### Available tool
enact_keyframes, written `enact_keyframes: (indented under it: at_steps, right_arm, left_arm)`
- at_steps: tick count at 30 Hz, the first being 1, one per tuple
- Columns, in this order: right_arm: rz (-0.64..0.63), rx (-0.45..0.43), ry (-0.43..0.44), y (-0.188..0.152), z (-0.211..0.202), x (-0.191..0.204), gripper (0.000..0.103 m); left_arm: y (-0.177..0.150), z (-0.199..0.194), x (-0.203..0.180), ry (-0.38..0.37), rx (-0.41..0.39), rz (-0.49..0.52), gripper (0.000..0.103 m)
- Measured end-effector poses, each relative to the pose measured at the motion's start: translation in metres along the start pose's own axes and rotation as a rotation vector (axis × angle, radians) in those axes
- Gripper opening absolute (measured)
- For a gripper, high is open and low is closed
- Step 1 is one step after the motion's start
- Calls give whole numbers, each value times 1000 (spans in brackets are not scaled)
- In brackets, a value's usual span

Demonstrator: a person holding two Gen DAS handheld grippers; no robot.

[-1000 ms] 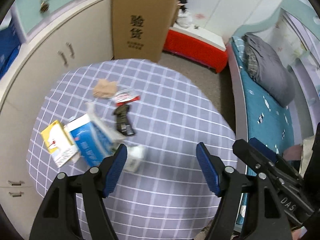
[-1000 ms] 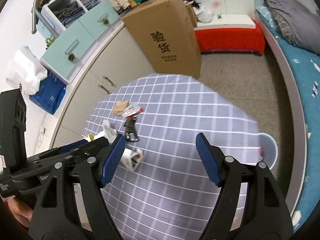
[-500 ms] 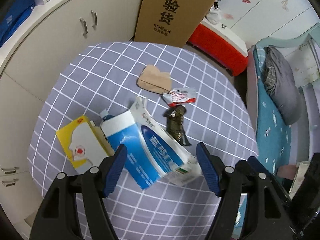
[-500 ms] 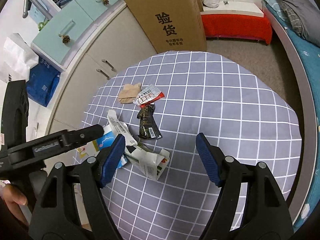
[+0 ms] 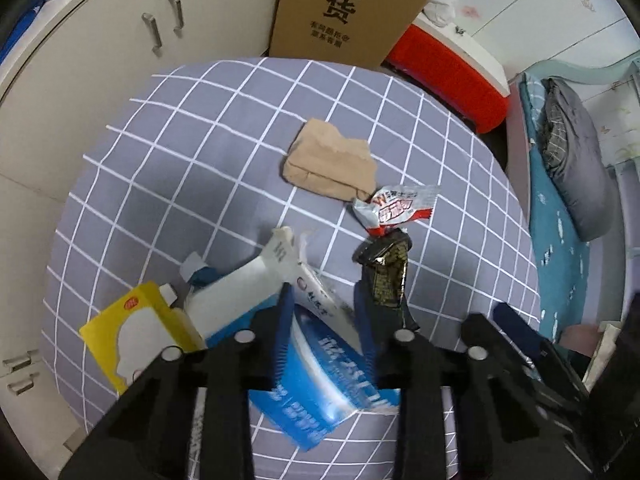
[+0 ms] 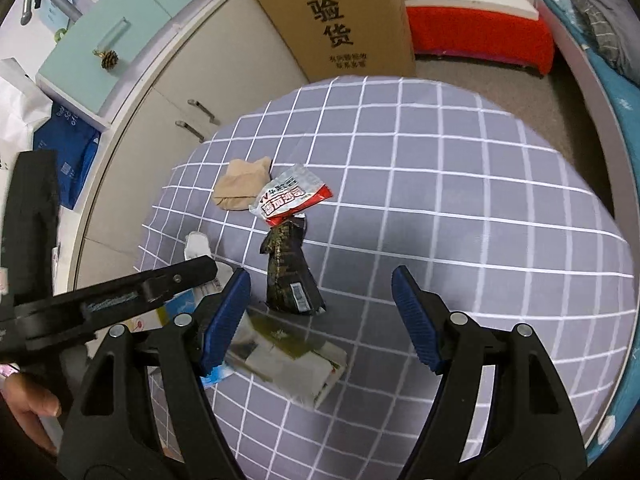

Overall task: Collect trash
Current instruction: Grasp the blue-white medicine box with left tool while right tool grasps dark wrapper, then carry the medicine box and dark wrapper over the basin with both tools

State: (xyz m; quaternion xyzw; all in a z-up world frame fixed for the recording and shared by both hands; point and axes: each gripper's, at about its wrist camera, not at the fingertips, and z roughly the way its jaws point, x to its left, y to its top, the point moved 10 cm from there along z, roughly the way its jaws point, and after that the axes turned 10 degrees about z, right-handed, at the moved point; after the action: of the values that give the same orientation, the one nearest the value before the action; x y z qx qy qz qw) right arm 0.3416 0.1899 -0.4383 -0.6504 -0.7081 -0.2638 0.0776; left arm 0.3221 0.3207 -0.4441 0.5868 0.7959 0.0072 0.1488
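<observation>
Right wrist, checked tablecloth (image 6: 460,200), cardboard box (image 6: 340,20)

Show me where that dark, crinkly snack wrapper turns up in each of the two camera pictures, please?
Left wrist view: the dark wrapper lies right of centre, beside the left gripper.
Right wrist view: it lies just left of centre, above the open right gripper.
Shared landmark: the red-and-white packet touching its far end.
</observation>
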Motion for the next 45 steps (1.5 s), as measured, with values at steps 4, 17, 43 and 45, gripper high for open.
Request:
enact_keyframes:
  at_steps: [4,17,43,45]
  right_arm:
    - [-24,41,-1,-2,24,12,72]
    - [-149,114,-13,-15,51,27,14]
    - [55,-170,85,41,-188,-167,13]
    - [82,-190,67,44,-204,-195,13]
  left_arm:
    - [3,-11,2,-20,-37,-7,13]
    - [0,-38,1,35,-100,3,10]
    - [-3,-110,-305,0,-307,267,8]
    - [-8,-101,-339,-19,-299,305,8]
